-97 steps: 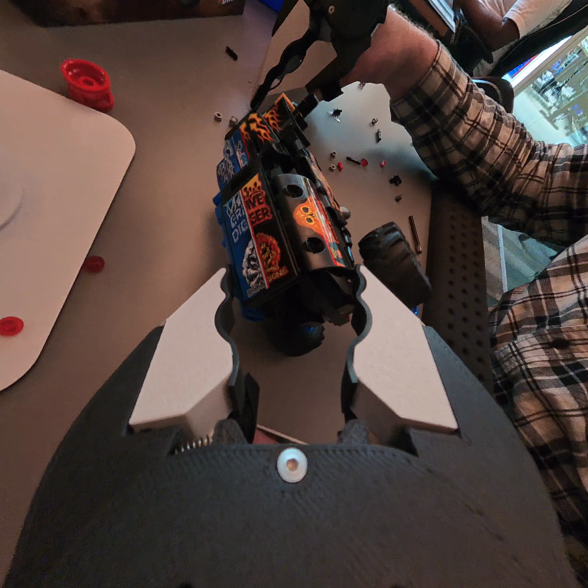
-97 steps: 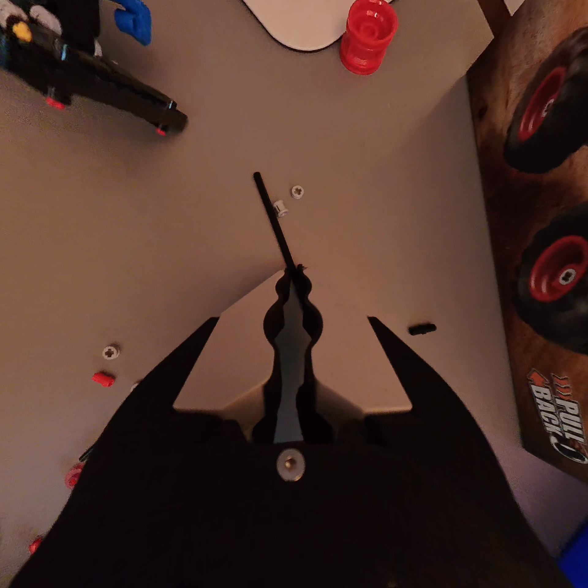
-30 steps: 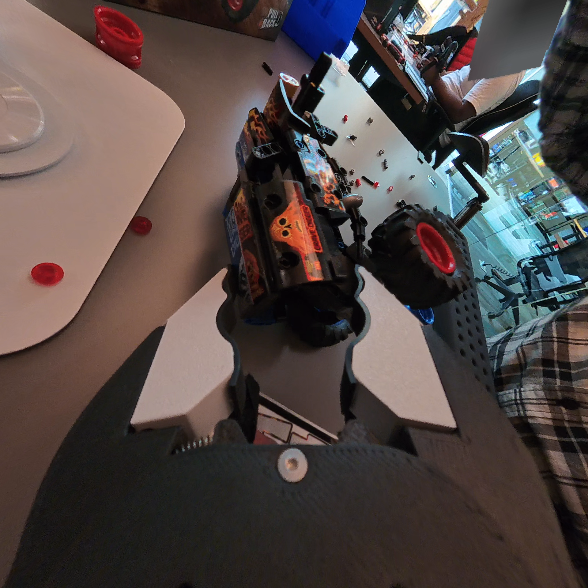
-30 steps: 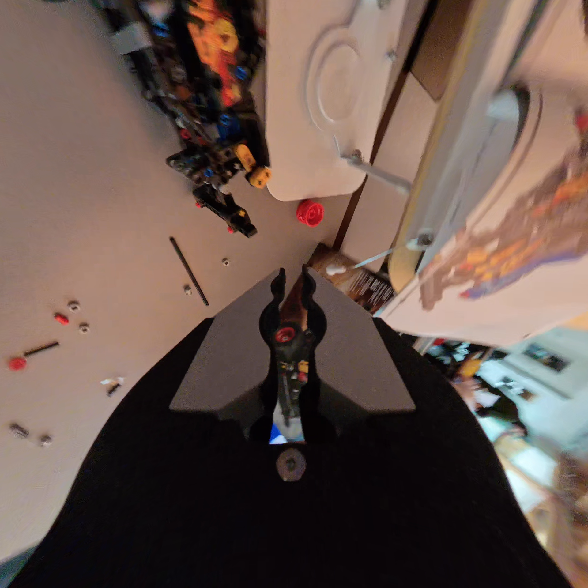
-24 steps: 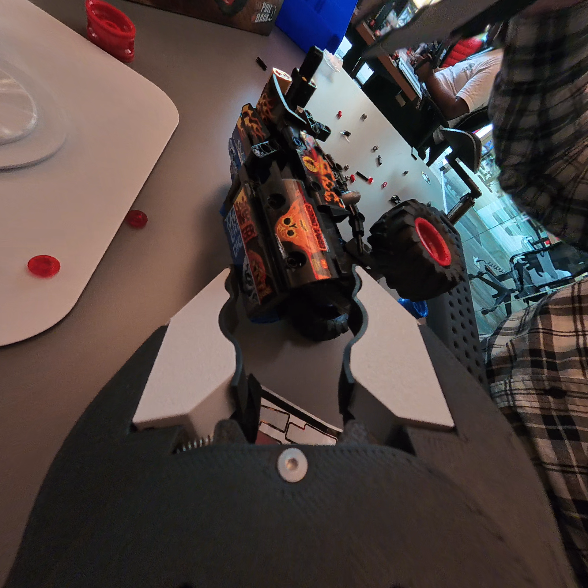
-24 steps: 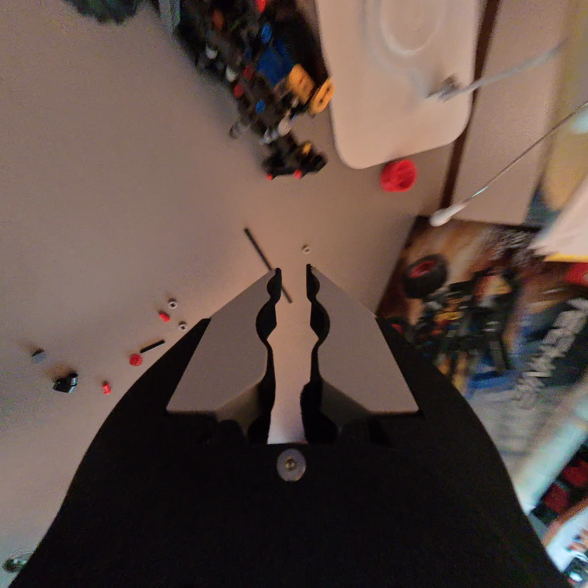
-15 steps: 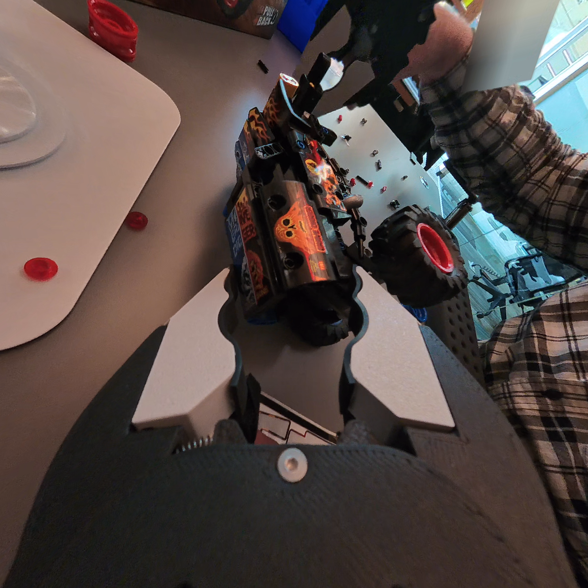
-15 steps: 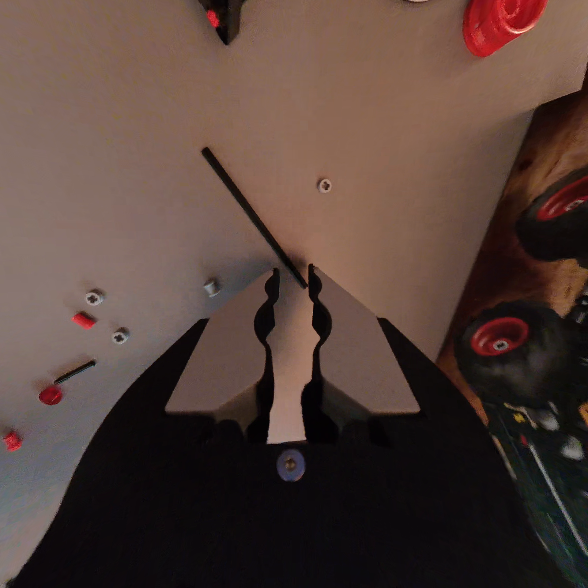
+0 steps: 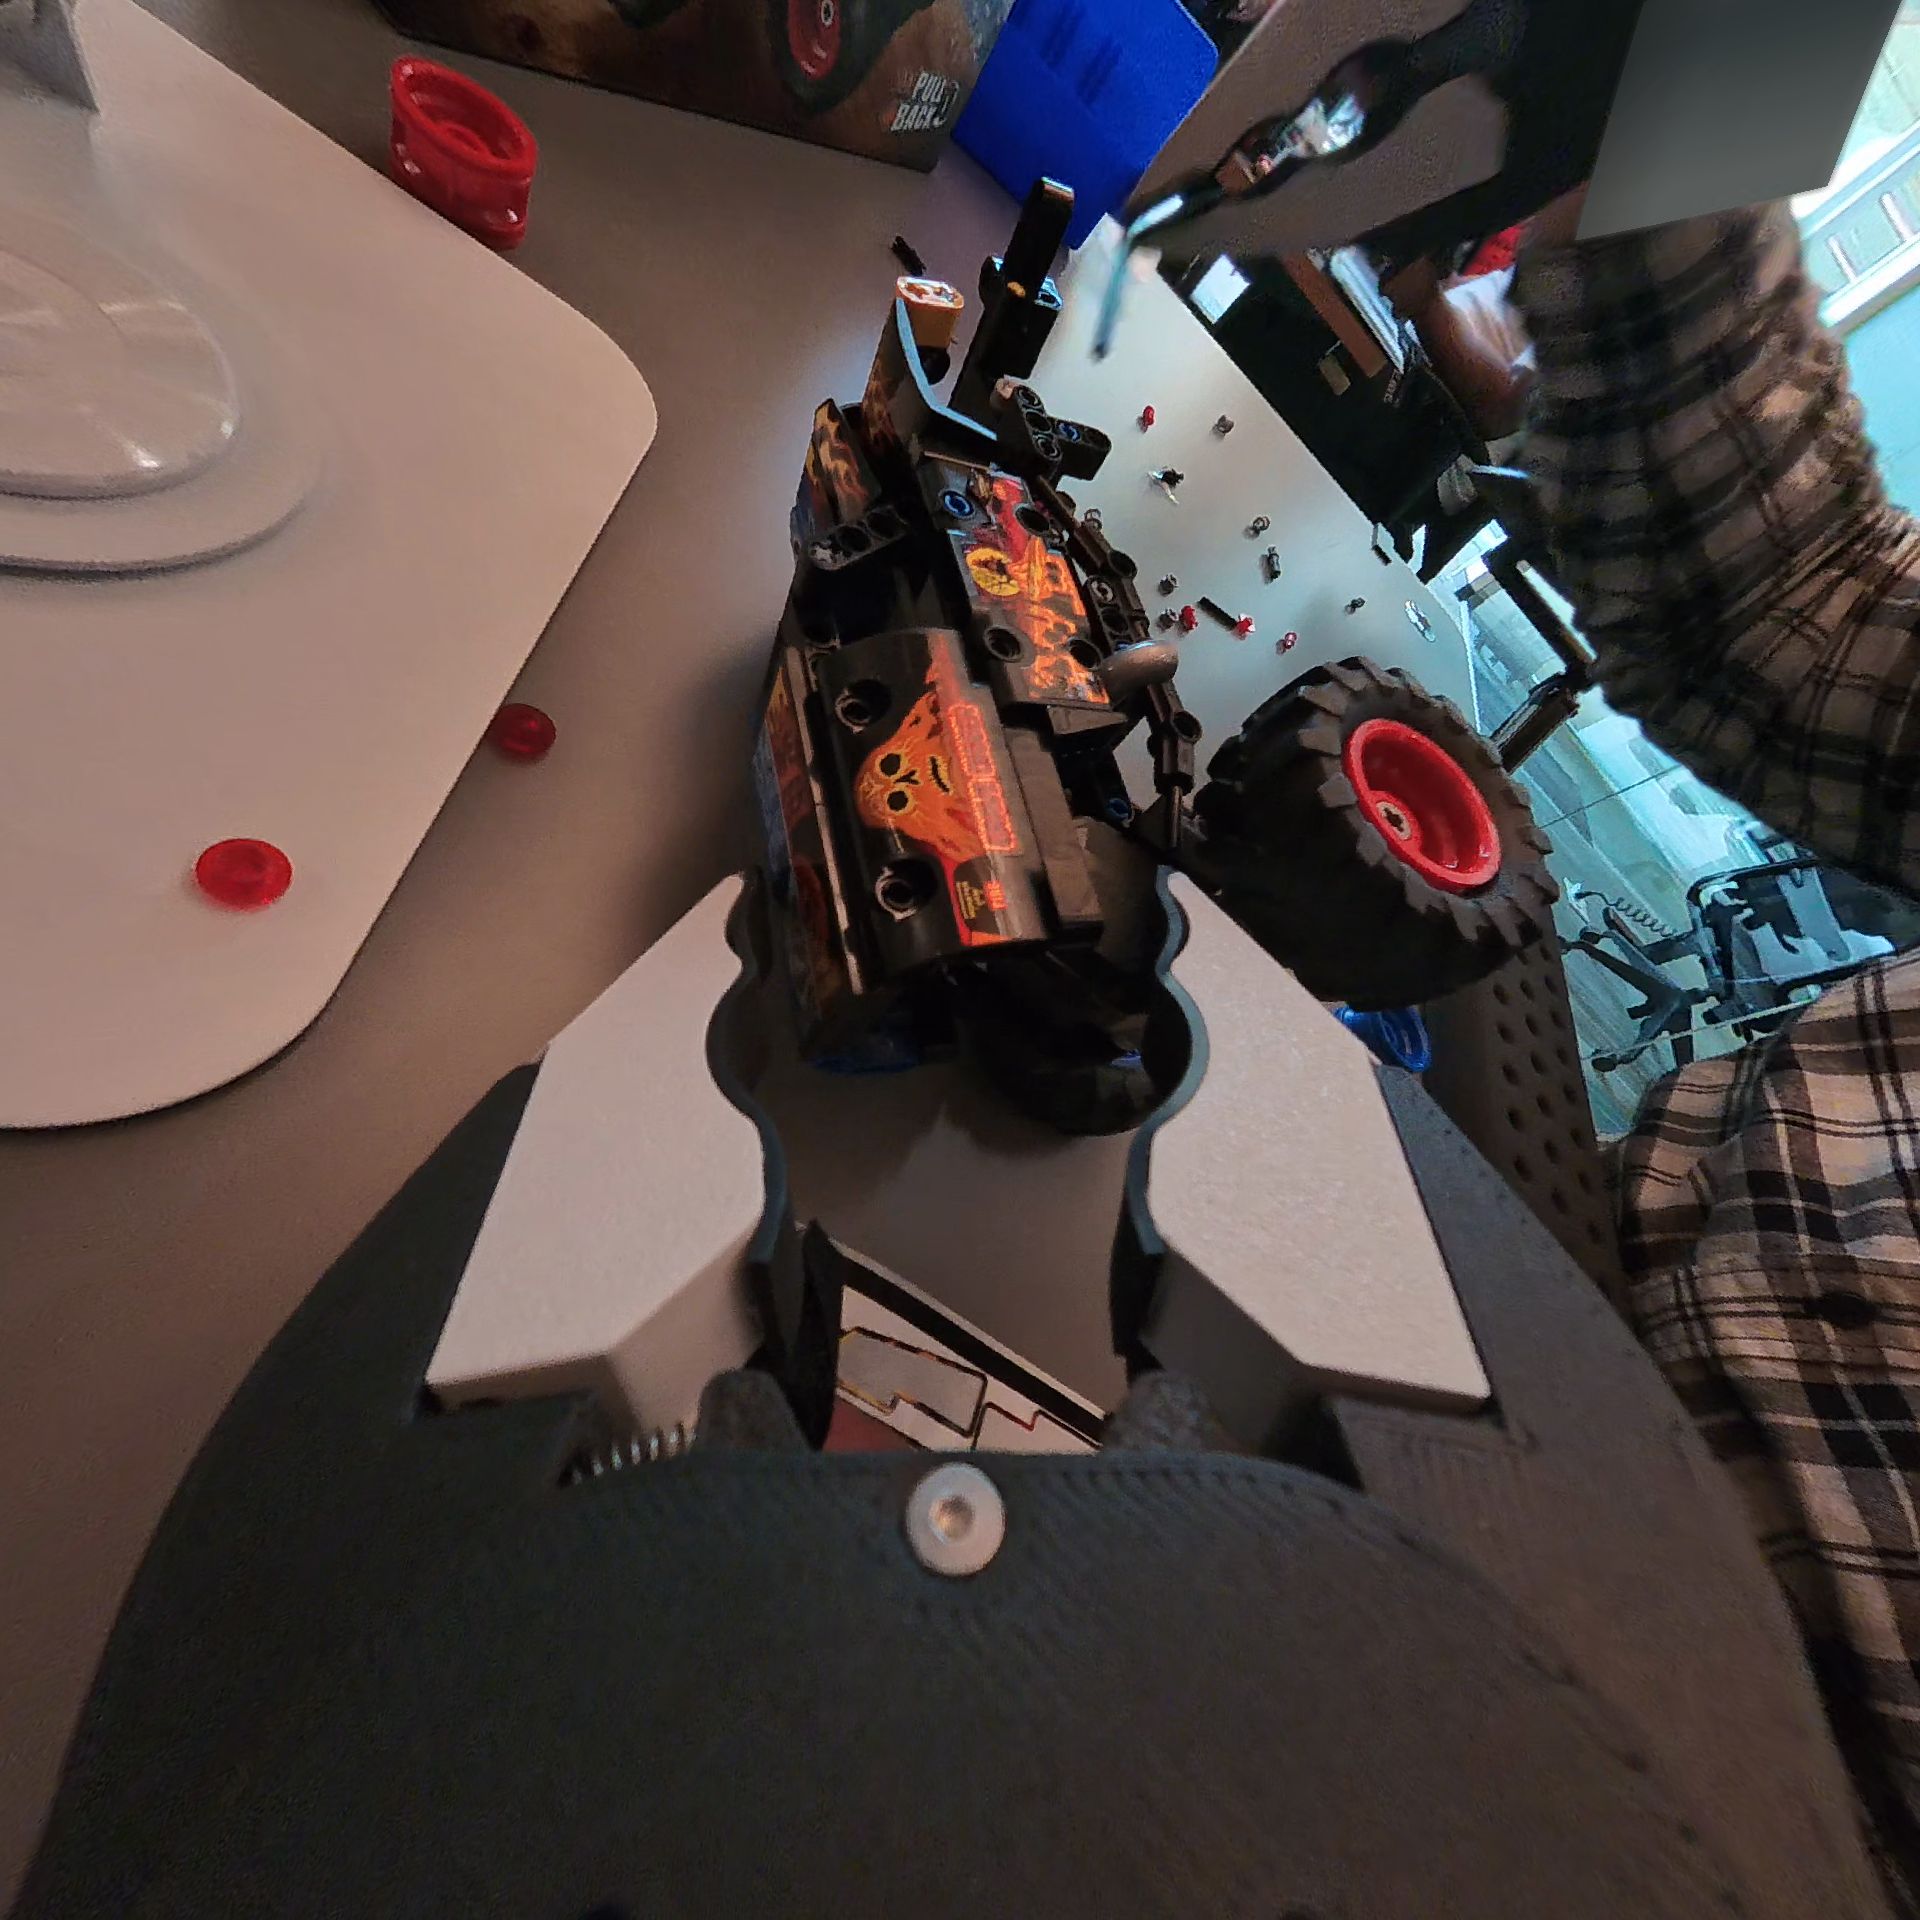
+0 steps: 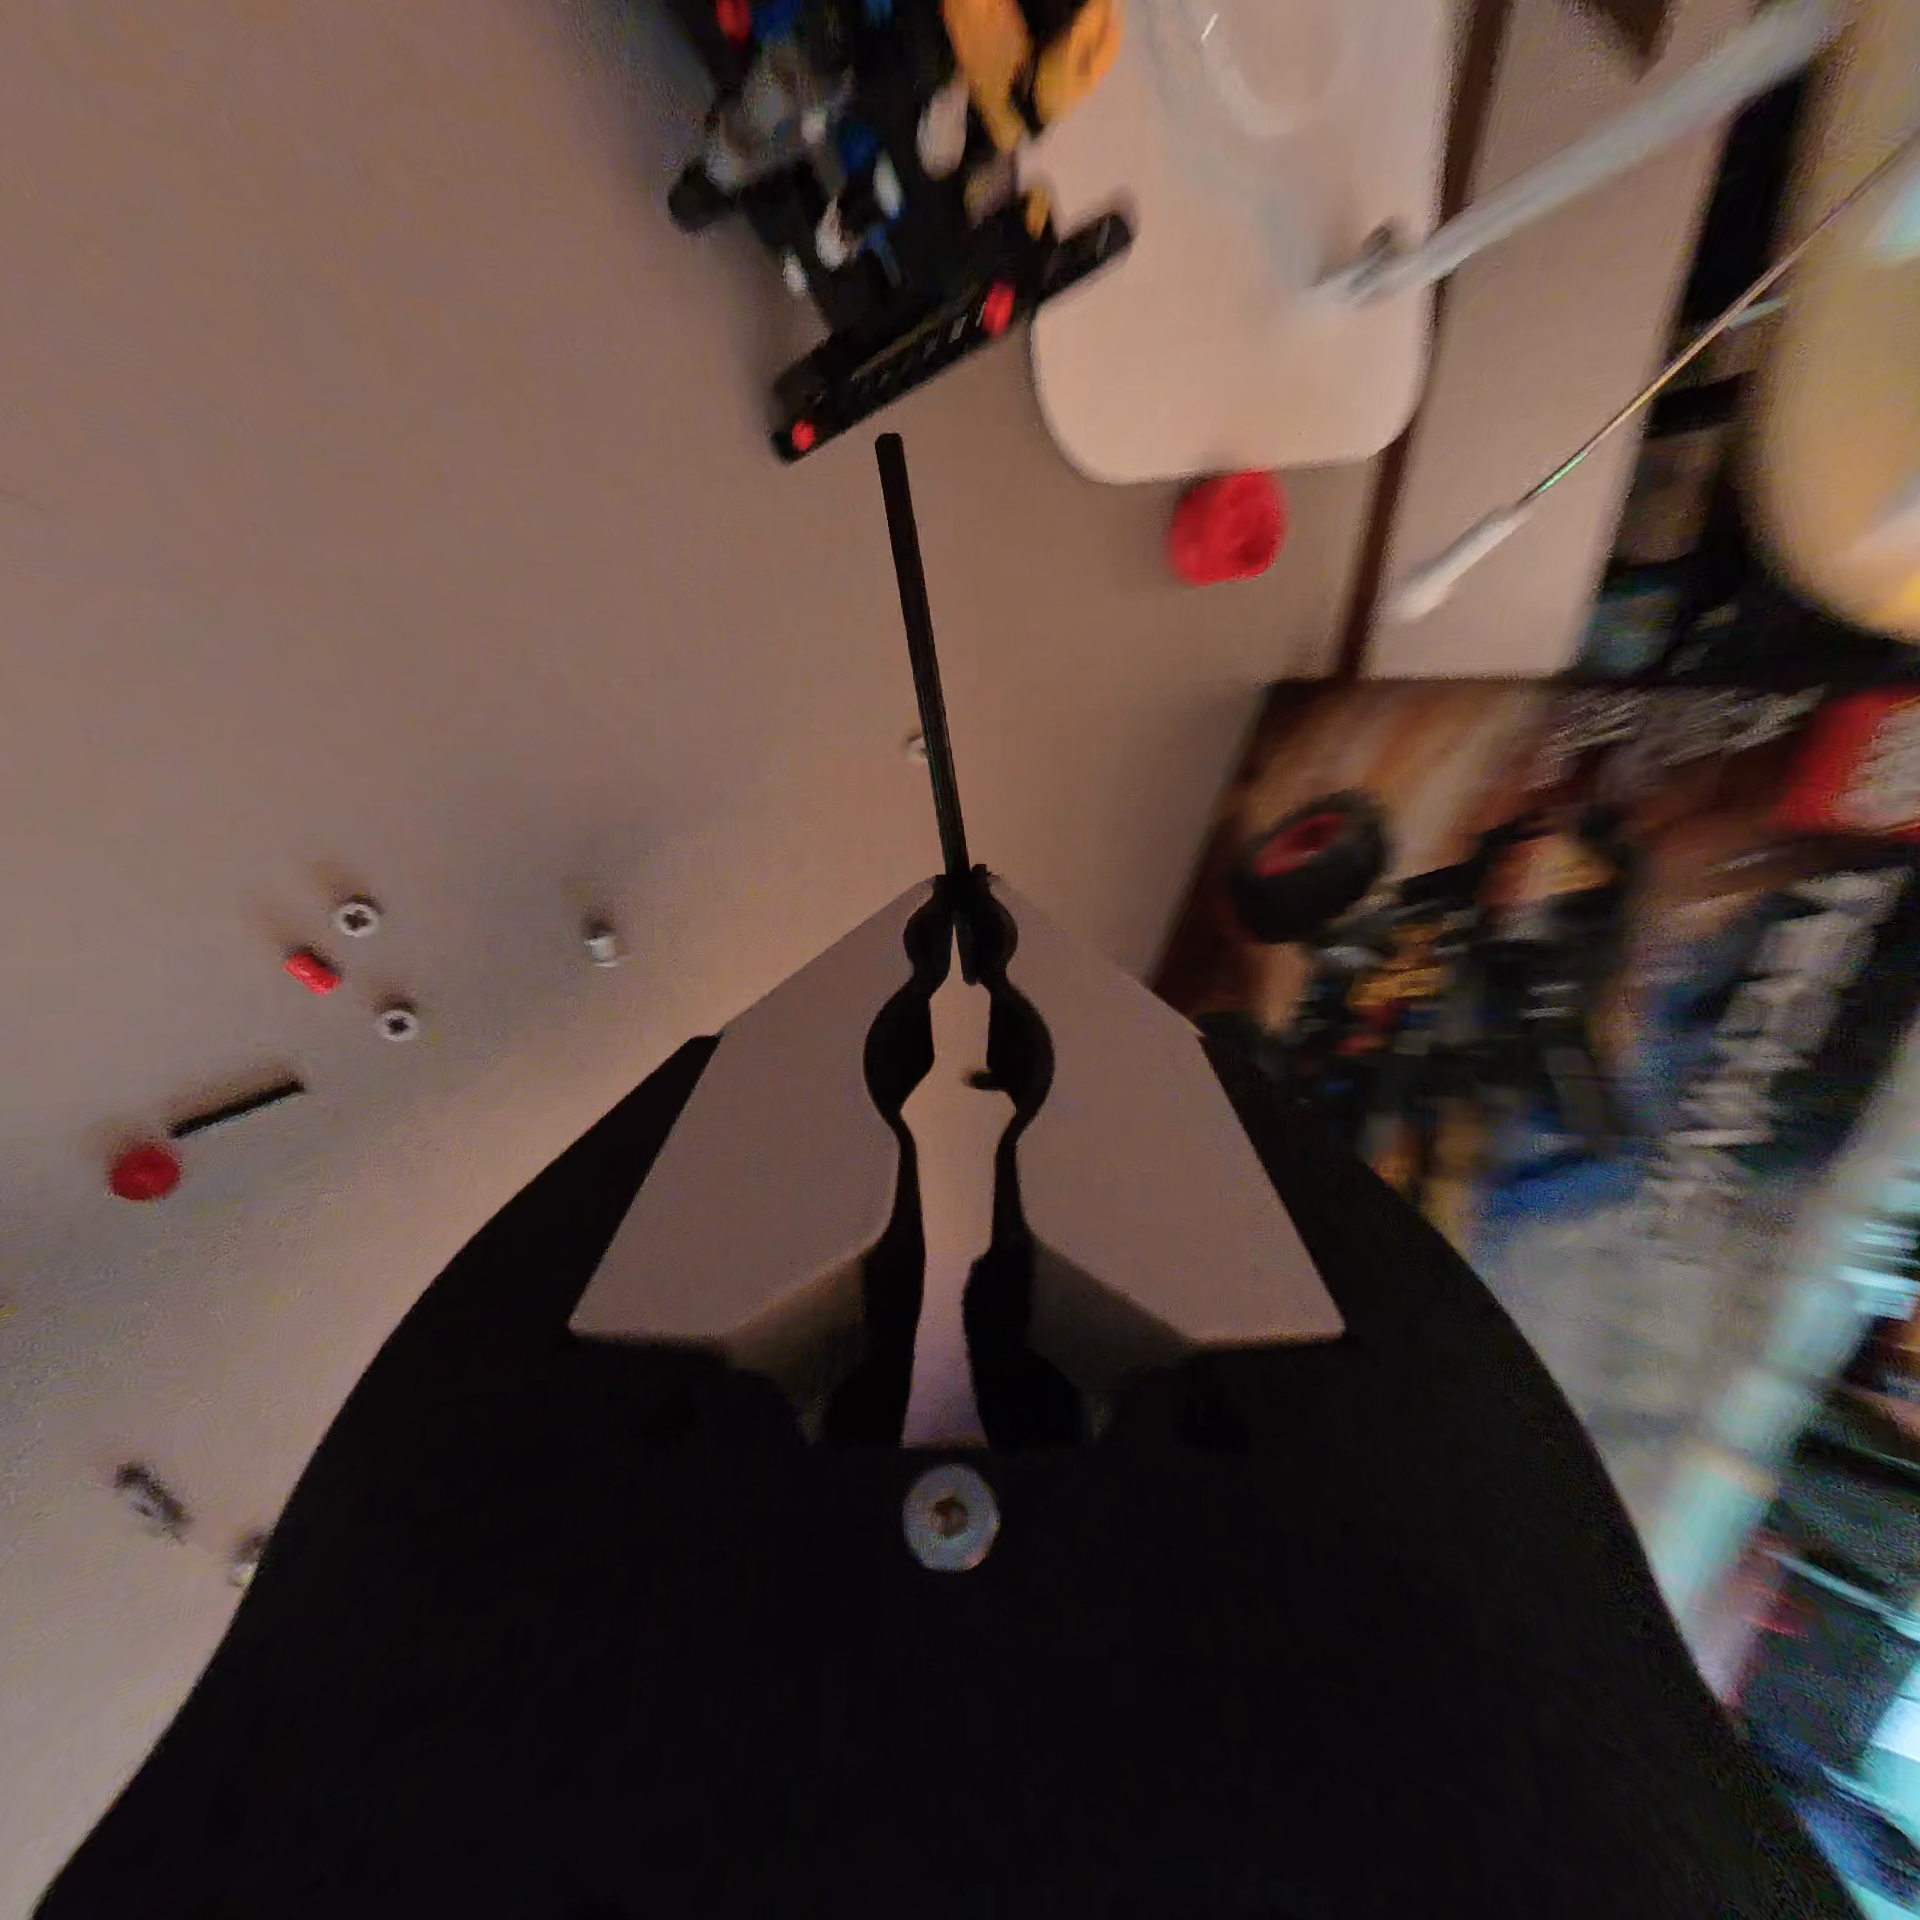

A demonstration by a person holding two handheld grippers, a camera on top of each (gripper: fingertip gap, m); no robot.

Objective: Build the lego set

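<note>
My left gripper [image 9: 956, 914] is shut on the rear of the black Lego truck [image 9: 935, 769], which has orange flame stickers and is held tilted over the grey table. One black tyre with a red hub [image 9: 1392, 821] sits on the truck's right side. My right gripper [image 10: 961, 904] is shut on a thin black axle [image 10: 920, 665] by one end; the axle points forward at the blurred truck [image 10: 894, 208]. The right gripper also shows in the left wrist view [image 9: 1299, 135], above and beyond the truck's far end.
A loose red wheel hub [image 9: 462, 145] lies beside a white pad [image 9: 312, 644] with two red studs [image 9: 242, 873] nearby. The set's box [image 10: 1507, 883] stands at the table's far side. Small pins [image 10: 312, 971] are scattered on the table. A plaid sleeve [image 9: 1714, 520] is at the right. The gap from one gripper's tips to the other's is roughly 25 centimeters. From either gripper's tips it is about 20 centimeters to the loose red wheel hub [image 9: 462, 145]. Seen from the right wrist view [image 10: 1232, 499] as well.
My right gripper was open over the axle lying on the table; it has shut on the axle, lifted it and swung it toward the truck. The left gripper still holds the truck.
</note>
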